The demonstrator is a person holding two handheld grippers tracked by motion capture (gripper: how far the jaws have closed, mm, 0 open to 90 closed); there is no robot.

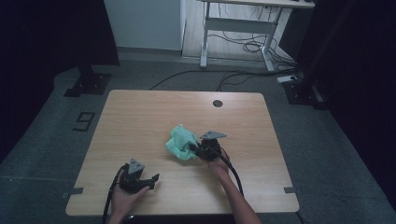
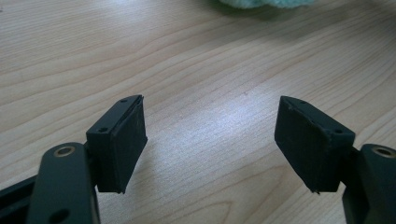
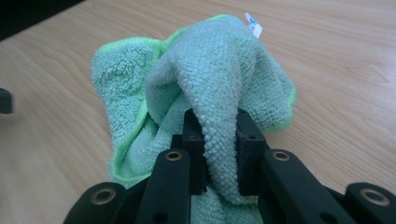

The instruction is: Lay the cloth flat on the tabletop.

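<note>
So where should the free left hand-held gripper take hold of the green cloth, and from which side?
Probably on the bright green hemmed edge of the green cloth that lies low on the table, coming in from the left hand-held gripper's own side. The right hand-held gripper already pinches a raised fold, so the crumpled heap's flat loose edge is the free part.

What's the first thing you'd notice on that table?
The fluffy green cloth bunched up near the middle of the wooden table. The right gripper pinches a fold of it between its black jaws. Nearer the table's front edge, the left gripper rests with jaws wide open and nothing in them.
</note>
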